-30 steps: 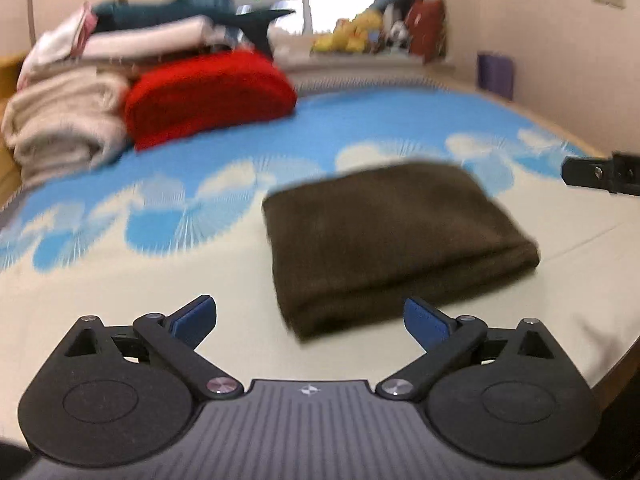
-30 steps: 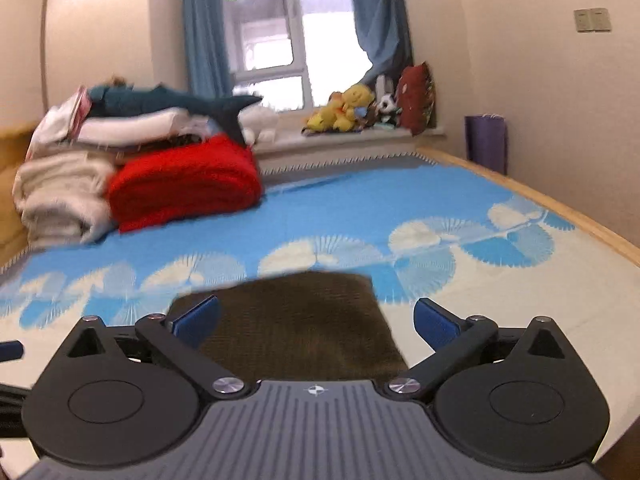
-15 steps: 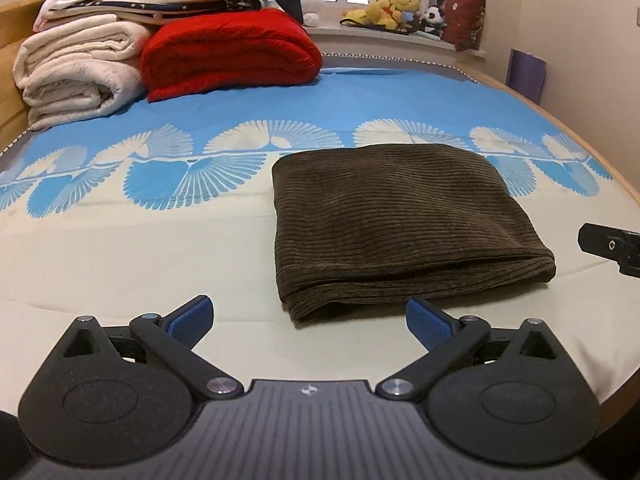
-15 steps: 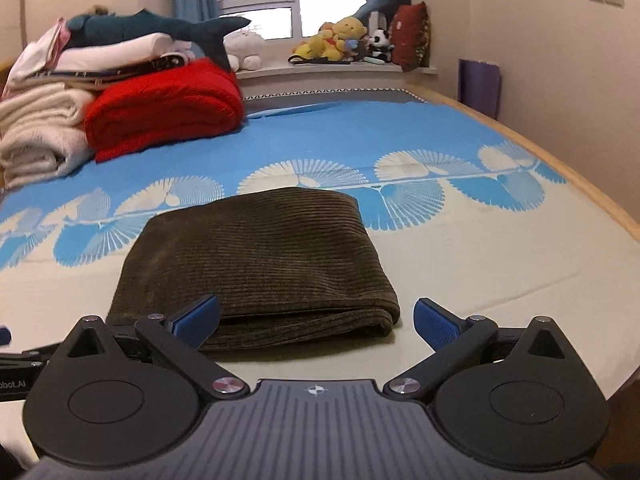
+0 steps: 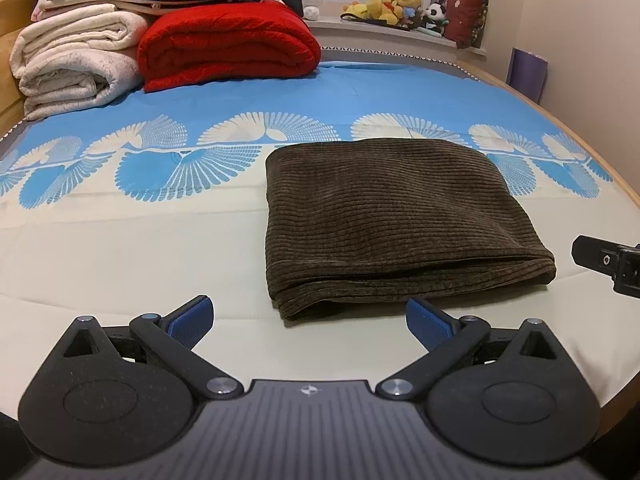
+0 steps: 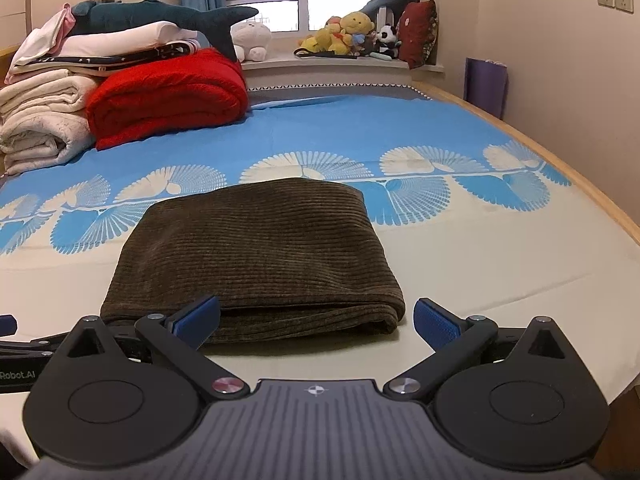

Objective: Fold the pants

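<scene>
With the brown corduroy pants (image 5: 392, 220) lying as a compact folded stack near the bed's (image 5: 120, 248) front edge, both the left gripper (image 5: 308, 316) and right gripper (image 6: 316, 316) are hovering released and empty, so the folding is looking finished and only a tidy-up or withdrawal is seeming needed.

pants (image 5: 392, 216): 1 | grippers: 2 | red blanket (image 5: 228, 44): 1

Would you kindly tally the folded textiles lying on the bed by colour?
Brown: 1, the pants
Red: 1, the blanket
Cream or white: 3, two blankets and a white fold on top
Dark, patterned: 1, a thin fold in the pile
Total: 6
</scene>
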Available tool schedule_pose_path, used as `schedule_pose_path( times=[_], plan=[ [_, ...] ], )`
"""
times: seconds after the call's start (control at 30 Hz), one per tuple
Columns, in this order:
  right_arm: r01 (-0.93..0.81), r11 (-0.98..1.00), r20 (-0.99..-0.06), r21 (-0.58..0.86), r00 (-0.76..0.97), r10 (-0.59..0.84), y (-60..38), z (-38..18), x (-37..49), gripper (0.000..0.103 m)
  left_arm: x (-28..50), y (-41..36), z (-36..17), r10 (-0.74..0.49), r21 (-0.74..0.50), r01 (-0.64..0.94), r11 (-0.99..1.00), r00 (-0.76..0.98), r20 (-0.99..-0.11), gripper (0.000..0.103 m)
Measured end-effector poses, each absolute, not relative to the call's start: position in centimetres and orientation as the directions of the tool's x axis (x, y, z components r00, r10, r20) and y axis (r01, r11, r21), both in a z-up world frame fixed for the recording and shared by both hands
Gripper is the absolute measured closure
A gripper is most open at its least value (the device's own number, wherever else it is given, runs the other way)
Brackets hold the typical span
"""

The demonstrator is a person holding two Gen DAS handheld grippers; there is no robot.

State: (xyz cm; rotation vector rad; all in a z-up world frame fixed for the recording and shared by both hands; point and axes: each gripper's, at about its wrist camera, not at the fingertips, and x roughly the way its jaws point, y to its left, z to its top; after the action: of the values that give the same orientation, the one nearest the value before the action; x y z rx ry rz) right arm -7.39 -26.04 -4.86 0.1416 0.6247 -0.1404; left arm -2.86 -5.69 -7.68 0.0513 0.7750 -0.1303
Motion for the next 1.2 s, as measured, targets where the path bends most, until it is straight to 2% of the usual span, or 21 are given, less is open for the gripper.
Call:
schedule_pose_path(
  times=[1.2],
  plan=[
    [0.154,0.986,-0.586,0.067,0.806,-0.086,-25.85,-5.09,-7.36,0.001,-3.01,-5.81,-7.65,-0.119,-0.006,0.158,0.987,0.715,-0.689,0.000]
  ],
)
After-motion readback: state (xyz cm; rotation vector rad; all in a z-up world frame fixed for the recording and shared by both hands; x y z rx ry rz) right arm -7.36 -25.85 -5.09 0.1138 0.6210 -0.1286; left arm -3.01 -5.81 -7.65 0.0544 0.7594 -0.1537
